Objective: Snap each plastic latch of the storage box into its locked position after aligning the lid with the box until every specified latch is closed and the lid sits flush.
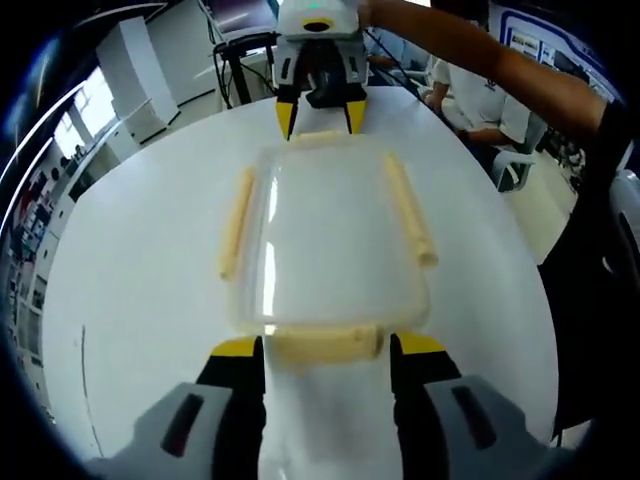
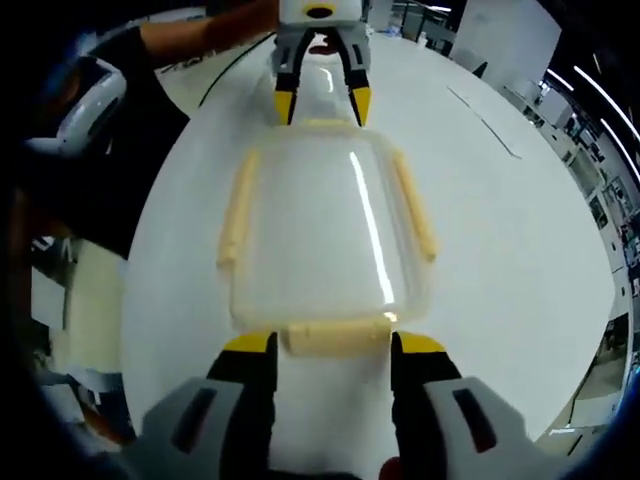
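Observation:
A clear storage box [image 1: 325, 235] with its lid on lies on the white round table [image 1: 140, 280]. Cream latches run along its long sides [image 1: 237, 222] [image 1: 410, 205] and across both short ends. My left gripper [image 1: 327, 346] is open, its yellow-tipped jaws standing either side of the near end latch [image 1: 325, 344]. Across the box my right gripper [image 1: 320, 118] is open over the far end latch [image 1: 320, 136]. In the right gripper view the box [image 2: 320, 225] looks the same: my right gripper [image 2: 333, 343] straddles its end latch [image 2: 335, 338], and the left gripper [image 2: 322, 105] faces it.
A person's bare forearm [image 1: 480, 60] reaches to the right gripper, and a dark sleeve [image 2: 90, 150] fills the left of the right gripper view. People sit at desks [image 1: 480, 100] beyond the table's far edge. Bare tabletop [image 2: 510, 230] flanks the box.

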Demonstrator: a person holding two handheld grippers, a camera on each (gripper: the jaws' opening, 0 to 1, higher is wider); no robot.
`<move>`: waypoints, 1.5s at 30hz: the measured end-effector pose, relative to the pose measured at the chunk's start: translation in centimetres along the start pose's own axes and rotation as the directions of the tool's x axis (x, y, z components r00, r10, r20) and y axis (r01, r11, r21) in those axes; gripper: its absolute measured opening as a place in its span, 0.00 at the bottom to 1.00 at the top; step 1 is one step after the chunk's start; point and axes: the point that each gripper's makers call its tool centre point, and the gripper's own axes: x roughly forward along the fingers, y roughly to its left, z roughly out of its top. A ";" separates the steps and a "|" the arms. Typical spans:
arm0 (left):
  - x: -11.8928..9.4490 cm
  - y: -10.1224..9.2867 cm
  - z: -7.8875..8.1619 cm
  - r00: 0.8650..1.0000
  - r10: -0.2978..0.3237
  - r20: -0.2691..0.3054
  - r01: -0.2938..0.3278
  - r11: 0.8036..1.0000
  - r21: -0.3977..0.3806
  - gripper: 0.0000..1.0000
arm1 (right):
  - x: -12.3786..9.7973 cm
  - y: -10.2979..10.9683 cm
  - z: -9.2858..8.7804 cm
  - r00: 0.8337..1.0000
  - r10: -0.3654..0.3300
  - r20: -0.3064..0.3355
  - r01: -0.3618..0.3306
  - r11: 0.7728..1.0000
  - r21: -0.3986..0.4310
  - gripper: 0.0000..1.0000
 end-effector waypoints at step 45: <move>-0.1 0.3 -0.1 0.998 -0.017 0.054 0.015 0.999 0.033 0.38 | 0.4 0.7 0.3 0.999 0.037 0.035 -0.038 0.999 0.028 0.38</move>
